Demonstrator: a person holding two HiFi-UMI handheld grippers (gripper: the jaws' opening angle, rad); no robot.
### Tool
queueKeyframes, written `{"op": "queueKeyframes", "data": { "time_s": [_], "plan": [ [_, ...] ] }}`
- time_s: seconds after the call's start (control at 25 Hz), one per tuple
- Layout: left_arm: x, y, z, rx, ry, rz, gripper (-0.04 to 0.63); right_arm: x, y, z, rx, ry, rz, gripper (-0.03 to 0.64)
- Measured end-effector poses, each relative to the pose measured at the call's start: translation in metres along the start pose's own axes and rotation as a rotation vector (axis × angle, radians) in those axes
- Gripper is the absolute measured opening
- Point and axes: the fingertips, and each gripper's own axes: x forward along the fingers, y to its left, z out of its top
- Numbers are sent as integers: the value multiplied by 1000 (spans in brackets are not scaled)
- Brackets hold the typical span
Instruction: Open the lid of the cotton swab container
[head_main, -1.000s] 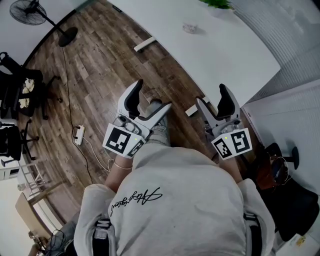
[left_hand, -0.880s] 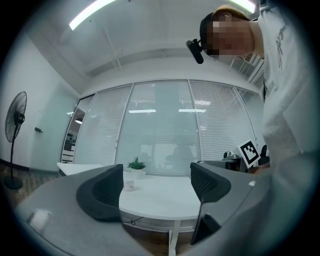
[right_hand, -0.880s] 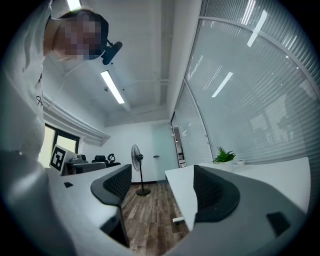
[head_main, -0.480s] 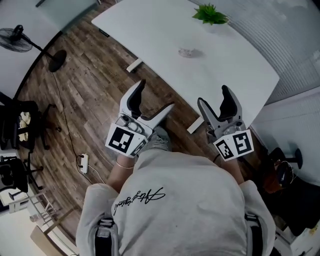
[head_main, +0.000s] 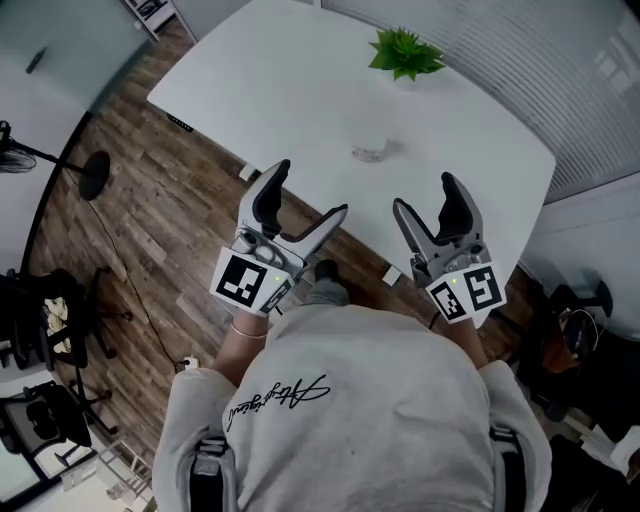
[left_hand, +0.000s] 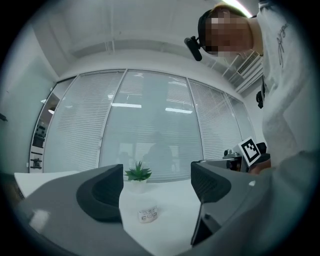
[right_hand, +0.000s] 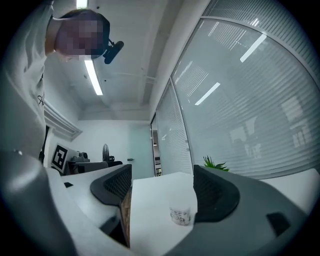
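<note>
Table (head_main: 280, 80) looms nearer — left gripper (head_main: 312, 188), right gripper (head_main: 423, 192) agape, empty; plant (head_main: 405, 52) behind container (head_main: 369, 152)

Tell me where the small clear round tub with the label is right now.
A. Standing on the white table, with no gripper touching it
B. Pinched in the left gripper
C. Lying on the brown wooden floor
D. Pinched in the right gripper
A: the small clear round tub stands on the white table, near the green potted plant, while the left gripper and the right gripper are both open, empty and short of it.
</note>
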Motion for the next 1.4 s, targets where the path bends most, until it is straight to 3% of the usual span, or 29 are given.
{"op": "queueKeyframes", "data": {
  "time_s": [0.6,1.12,1.4],
  "plan": [
    [60,71,-16,-2,55,-181,407,66,-36,-1,-1,-21,-159,370],
    [78,58,-23,-13,46,-298,407,56,-45,4,-15,-43,-207,370],
    [93,54,-32,39,95,-353,407,44,-55,1,2,-19,-204,370]
  ]
}}
